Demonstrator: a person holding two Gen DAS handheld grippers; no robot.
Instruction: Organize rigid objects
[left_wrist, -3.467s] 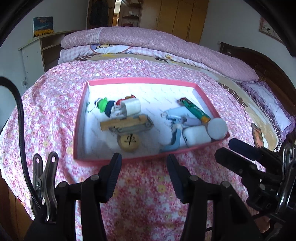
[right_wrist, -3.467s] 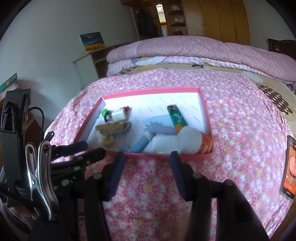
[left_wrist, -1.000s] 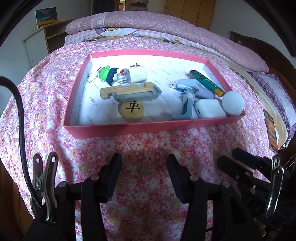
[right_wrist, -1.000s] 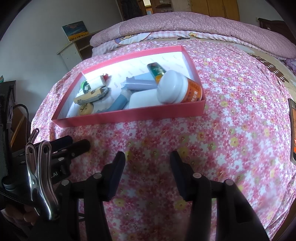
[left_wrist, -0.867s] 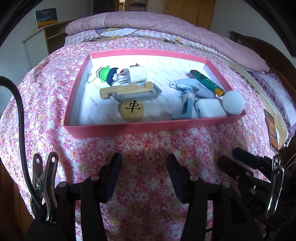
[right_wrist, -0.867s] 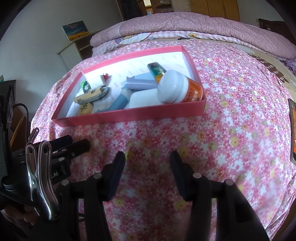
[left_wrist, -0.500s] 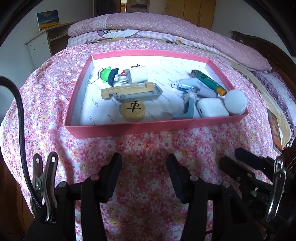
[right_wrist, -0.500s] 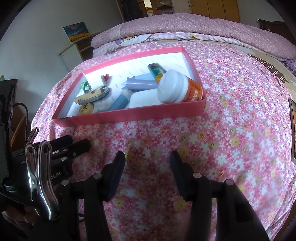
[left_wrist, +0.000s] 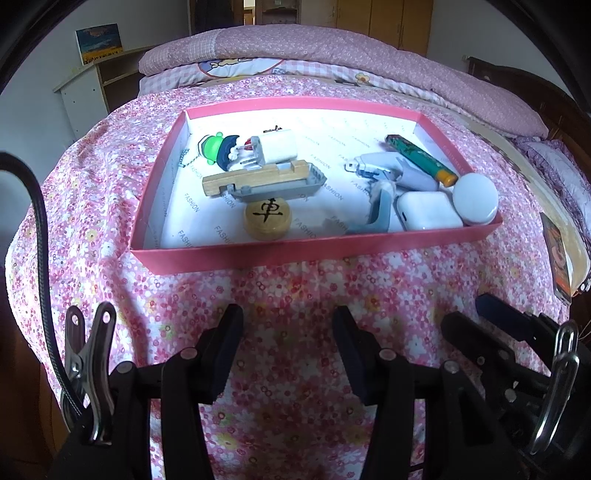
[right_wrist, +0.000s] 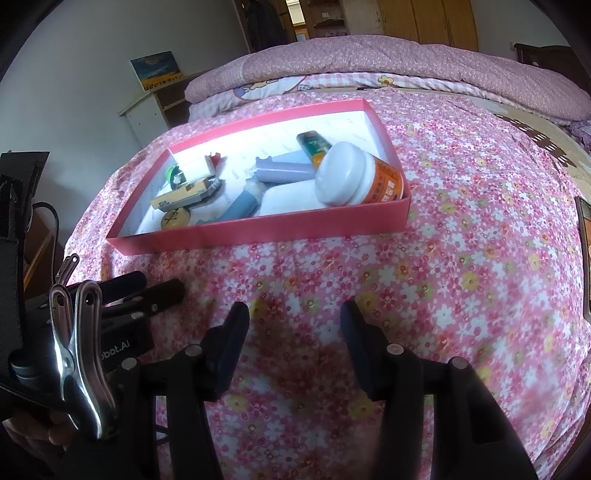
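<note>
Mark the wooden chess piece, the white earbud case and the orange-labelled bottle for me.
wooden chess piece (left_wrist: 268, 218): left wrist view, top face.
white earbud case (left_wrist: 428, 210): left wrist view, lid.
orange-labelled bottle (right_wrist: 386, 184): right wrist view, label.

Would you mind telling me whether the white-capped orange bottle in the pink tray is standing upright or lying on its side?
Lying on its side: the white-capped orange bottle rests in the pink tray's near right corner, cap facing sideways, label running along its length.

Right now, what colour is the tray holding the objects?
Pink walls, white inside; the tray shows best in the left wrist view.
</note>
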